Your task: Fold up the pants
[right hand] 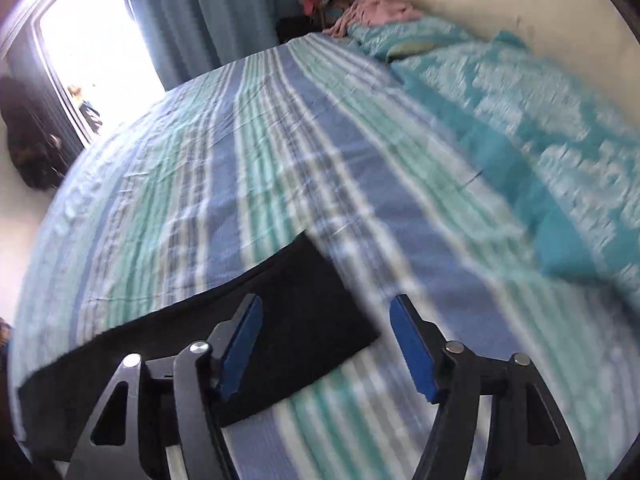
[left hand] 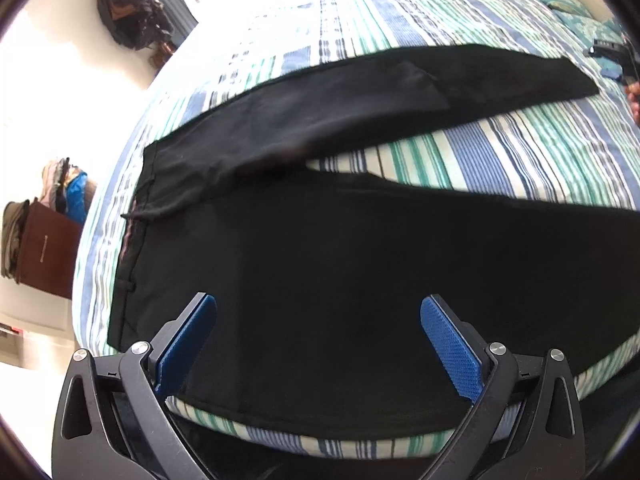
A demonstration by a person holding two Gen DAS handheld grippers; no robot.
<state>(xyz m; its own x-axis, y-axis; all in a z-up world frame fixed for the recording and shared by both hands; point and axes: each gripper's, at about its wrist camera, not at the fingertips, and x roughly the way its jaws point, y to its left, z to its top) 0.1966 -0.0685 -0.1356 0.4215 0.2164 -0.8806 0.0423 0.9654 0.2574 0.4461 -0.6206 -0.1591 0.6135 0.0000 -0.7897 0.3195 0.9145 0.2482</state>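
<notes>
On the bed (left hand: 500, 148): pants (left hand: 340, 280) flat | left gripper (left hand: 318, 344) above pants, jaws apart, empty | right gripper (right hand: 326, 344) over pants' hem, jaws apart, empty

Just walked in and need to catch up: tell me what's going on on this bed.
A person with a gripper in each hand is folding black pants spread on the striped bedsheet, legs apart. The left gripper hovers open over the near leg by the waistband. The right gripper, open and empty, is above the far leg's hem. Nothing is gripped; no fold is made yet.
</notes>
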